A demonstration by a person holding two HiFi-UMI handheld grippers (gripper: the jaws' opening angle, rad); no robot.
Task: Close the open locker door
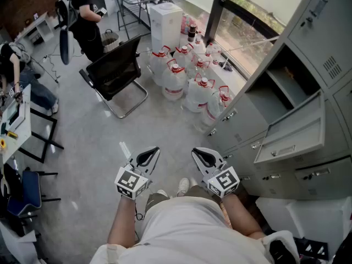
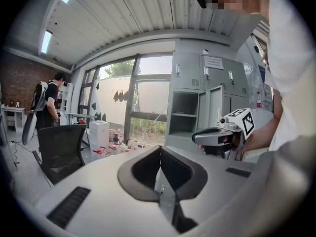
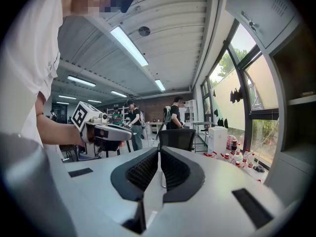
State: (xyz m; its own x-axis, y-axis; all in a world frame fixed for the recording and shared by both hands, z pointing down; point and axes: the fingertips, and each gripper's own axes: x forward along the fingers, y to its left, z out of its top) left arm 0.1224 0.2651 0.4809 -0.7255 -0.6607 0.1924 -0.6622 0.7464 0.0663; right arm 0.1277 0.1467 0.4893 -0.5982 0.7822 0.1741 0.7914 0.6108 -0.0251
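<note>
A bank of grey lockers [image 1: 330, 48] runs along the right of the head view. One locker door [image 1: 293, 134] hangs open in front of its dark compartment [image 1: 286, 76]. Both grippers are held close to the person's waist, well short of that door. My left gripper [image 1: 154, 150] is shut with nothing between its jaws, and my right gripper [image 1: 196, 152] is shut and empty too. In the left gripper view the closed jaws [image 2: 159, 151] point toward the open compartment [image 2: 183, 113], with the right gripper [image 2: 217, 135] to the side. The right gripper view shows its closed jaws [image 3: 159, 153] and the left gripper [image 3: 106, 131].
Several large water jugs with red caps [image 1: 190, 81] stand on the floor by the lockers and window. A black chair [image 1: 116, 67] and a white appliance [image 1: 165, 21] lie ahead. A person [image 1: 85, 15] stands at the back left, and another sits at a desk [image 1: 14, 120].
</note>
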